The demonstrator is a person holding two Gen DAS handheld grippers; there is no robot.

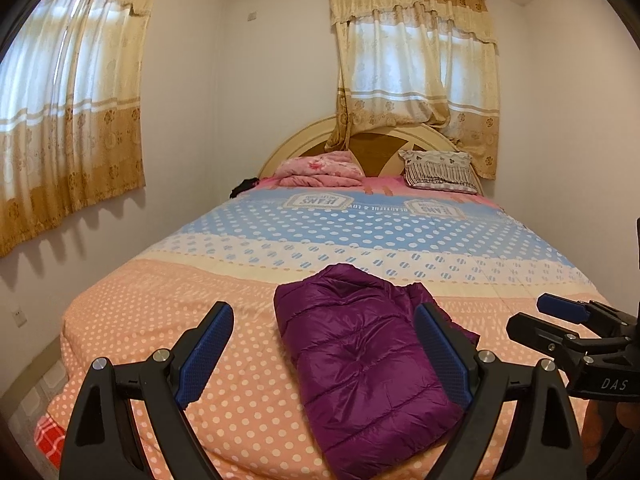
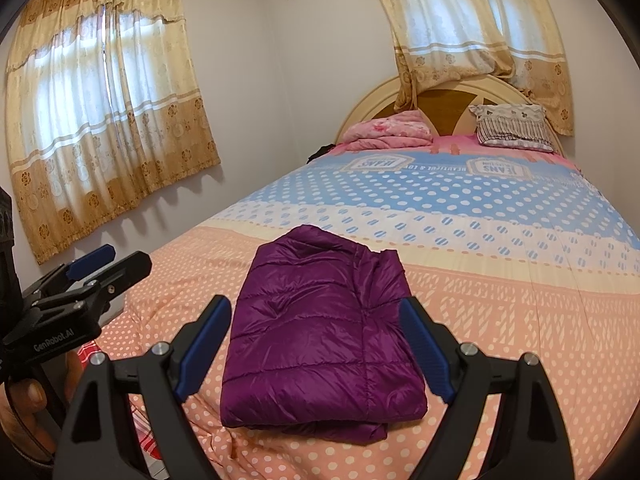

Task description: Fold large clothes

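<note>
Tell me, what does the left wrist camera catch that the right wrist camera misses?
Only the left wrist view shows the wall socket low on the left wall and the right gripper from the side. Only the right wrist view shows the left gripper from the side, with a hand under it. Both show the folded purple jacket on the bed, the striped pillow and the curtains.

Folded purple quilted puffer jacket [image 1: 360, 364] lying on polka-dot bedspread [image 1: 224, 320]; left gripper [image 1: 324, 344] jaws wide, empty, hovering above it.
</note>
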